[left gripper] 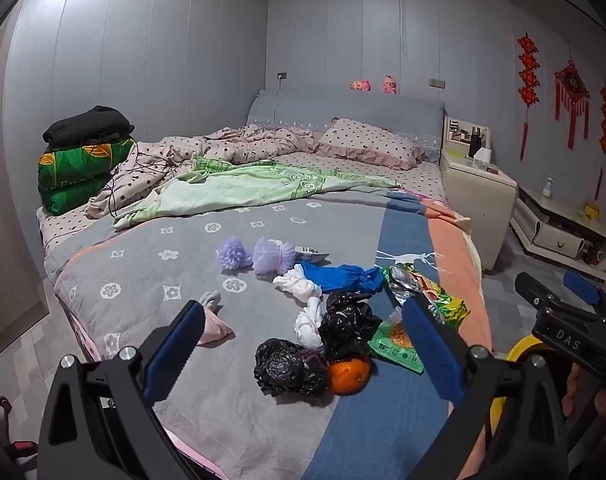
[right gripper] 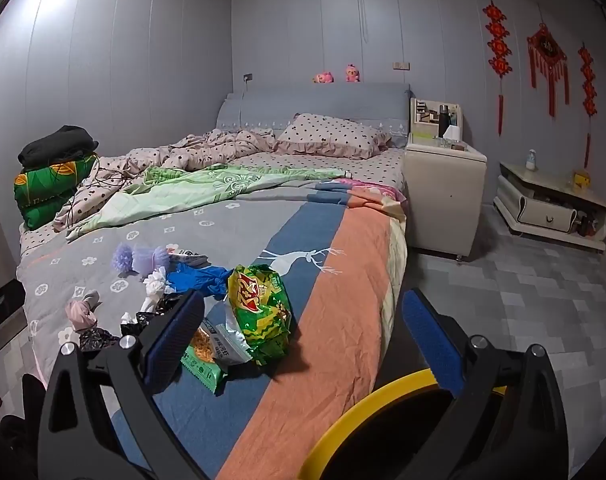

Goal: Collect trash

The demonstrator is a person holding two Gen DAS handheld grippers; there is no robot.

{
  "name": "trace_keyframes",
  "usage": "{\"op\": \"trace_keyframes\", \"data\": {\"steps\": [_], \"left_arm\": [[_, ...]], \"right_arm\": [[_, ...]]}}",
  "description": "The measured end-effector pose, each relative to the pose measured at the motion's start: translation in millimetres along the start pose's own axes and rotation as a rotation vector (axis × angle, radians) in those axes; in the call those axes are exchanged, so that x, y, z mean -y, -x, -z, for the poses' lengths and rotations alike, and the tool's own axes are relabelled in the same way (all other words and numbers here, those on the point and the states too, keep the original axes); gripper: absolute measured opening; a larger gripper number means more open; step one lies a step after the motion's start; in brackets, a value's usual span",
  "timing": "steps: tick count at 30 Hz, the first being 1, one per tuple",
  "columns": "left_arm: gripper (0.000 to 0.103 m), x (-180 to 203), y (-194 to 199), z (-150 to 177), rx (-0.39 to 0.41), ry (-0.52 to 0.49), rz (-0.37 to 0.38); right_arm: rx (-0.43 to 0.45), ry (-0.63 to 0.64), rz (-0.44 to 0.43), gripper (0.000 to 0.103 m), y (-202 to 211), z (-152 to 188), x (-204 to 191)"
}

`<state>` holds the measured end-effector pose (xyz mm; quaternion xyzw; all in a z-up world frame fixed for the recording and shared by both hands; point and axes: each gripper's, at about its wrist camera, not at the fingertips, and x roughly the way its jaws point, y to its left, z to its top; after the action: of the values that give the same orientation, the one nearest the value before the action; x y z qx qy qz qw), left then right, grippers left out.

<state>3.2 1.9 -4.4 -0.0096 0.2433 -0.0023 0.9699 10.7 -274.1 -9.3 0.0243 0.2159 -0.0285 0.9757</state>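
Observation:
Trash lies on the bed's near end: crumpled black bags (left gripper: 291,366) (left gripper: 347,320), an orange (left gripper: 349,374), white tissue wads (left gripper: 309,320), a blue glove (left gripper: 343,278), a green snack bag (right gripper: 259,308) and a flat green wrapper (right gripper: 207,356). My left gripper (left gripper: 303,348) is open and empty, just before the black bags and orange. My right gripper (right gripper: 303,344) is open and empty, near the bed's right edge, with the snack bag by its left finger (right gripper: 175,336). A yellow-rimmed bin (right gripper: 367,408) sits below the right gripper.
Two purple pompoms (left gripper: 233,254), a pink sock (left gripper: 213,326), and a small packet (left gripper: 311,255) lie on the grey blanket (left gripper: 151,280). A bedside cabinet (right gripper: 443,184) and low table (right gripper: 551,208) stand right of the bed. Folded bedding (left gripper: 79,168) is at far left.

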Motion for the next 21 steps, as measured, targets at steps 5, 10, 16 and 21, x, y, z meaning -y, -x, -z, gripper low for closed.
{"op": "trace_keyframes", "data": {"steps": [5, 10, 16, 21], "left_arm": [[0.095, 0, 0, 0, -0.005, 0.003, 0.003], [0.095, 0, -1, 1, -0.007, 0.004, 0.004], [0.095, 1, 0, 2, -0.011, 0.009, 0.005], [0.095, 1, 0, 1, -0.012, 0.009, 0.006]], "right_arm": [[-0.005, 0.0, -0.001, 0.095, -2, 6, 0], [-0.015, -0.004, 0.002, 0.095, -9, 8, -2], [-0.022, -0.006, 0.001, 0.095, -10, 10, -2], [-0.024, -0.005, 0.0, 0.095, -10, 10, -2]]}}
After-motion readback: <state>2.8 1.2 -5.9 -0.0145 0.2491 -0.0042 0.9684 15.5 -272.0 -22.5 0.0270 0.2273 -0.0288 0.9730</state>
